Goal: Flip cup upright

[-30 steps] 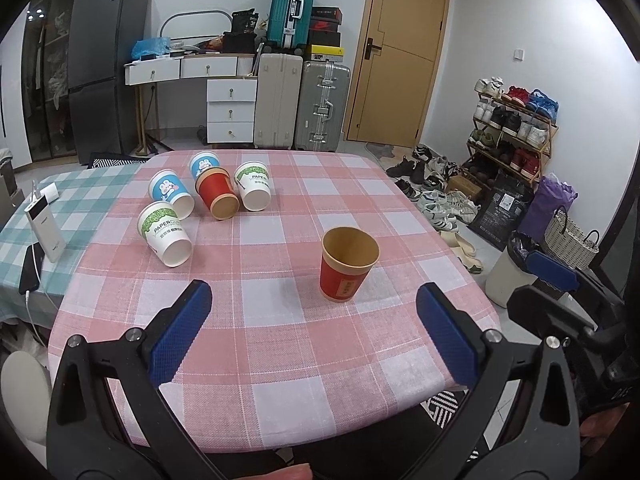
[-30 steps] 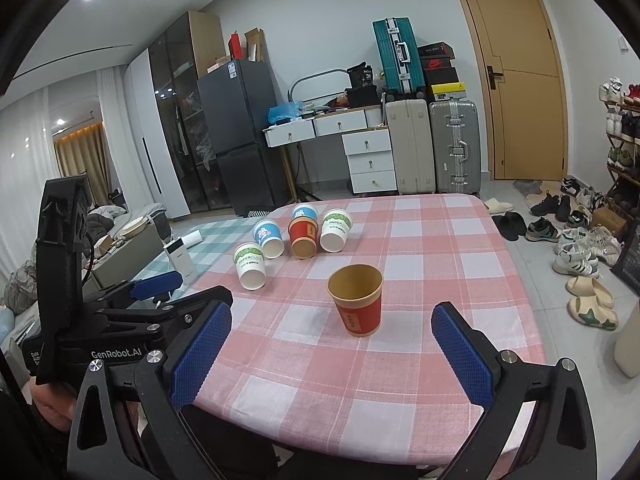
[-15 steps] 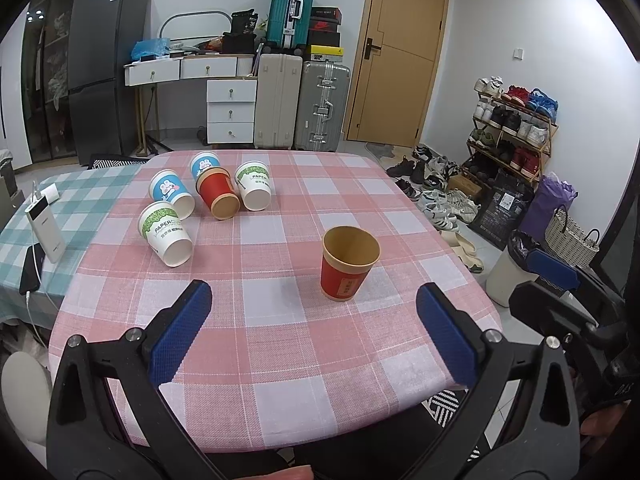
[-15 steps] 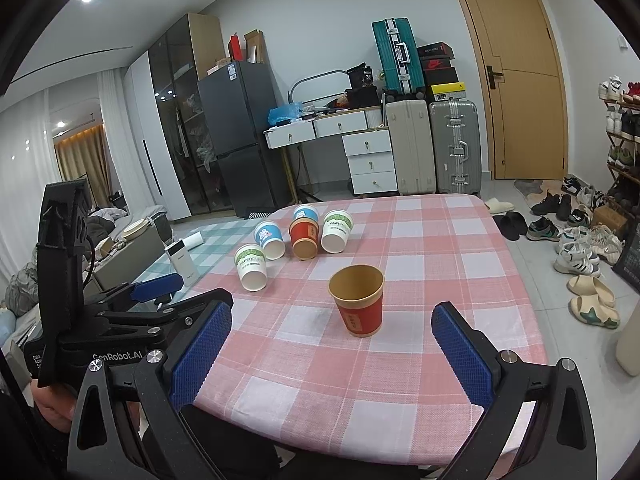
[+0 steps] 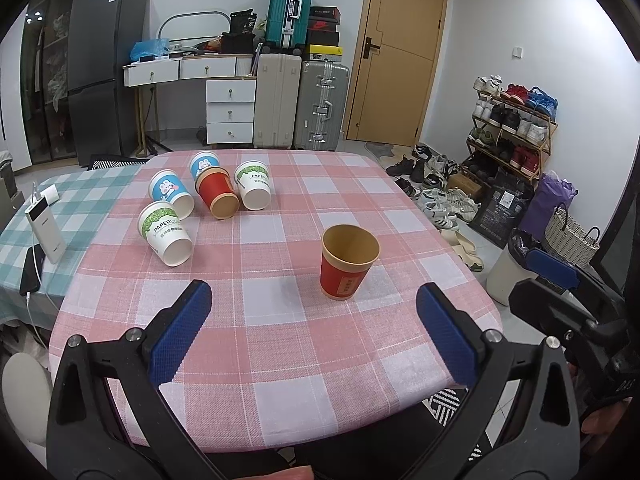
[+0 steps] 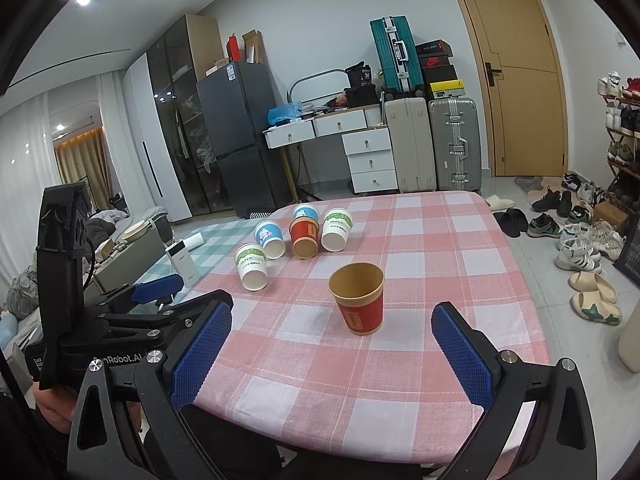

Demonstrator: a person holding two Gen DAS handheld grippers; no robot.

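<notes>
Upright red cup (image 5: 347, 265), hand-held gripper (image 5: 314, 308) spread empty

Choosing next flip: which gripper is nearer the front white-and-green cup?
Left. The left gripper is just short of the front white-and-green cup; the right gripper sits farther right, facing the upright red cup.

Upright cup (image 5: 347, 265) on table (image 5: 280, 360), near front edge; five tipped cups (image 5: 208, 204) behind-left.

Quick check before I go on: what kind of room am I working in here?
Most likely a lived-in home, a combined dining and entry area: a table with a checked cloth, a shoe rack beside the door, stacked suitcases and a fridge.
</notes>
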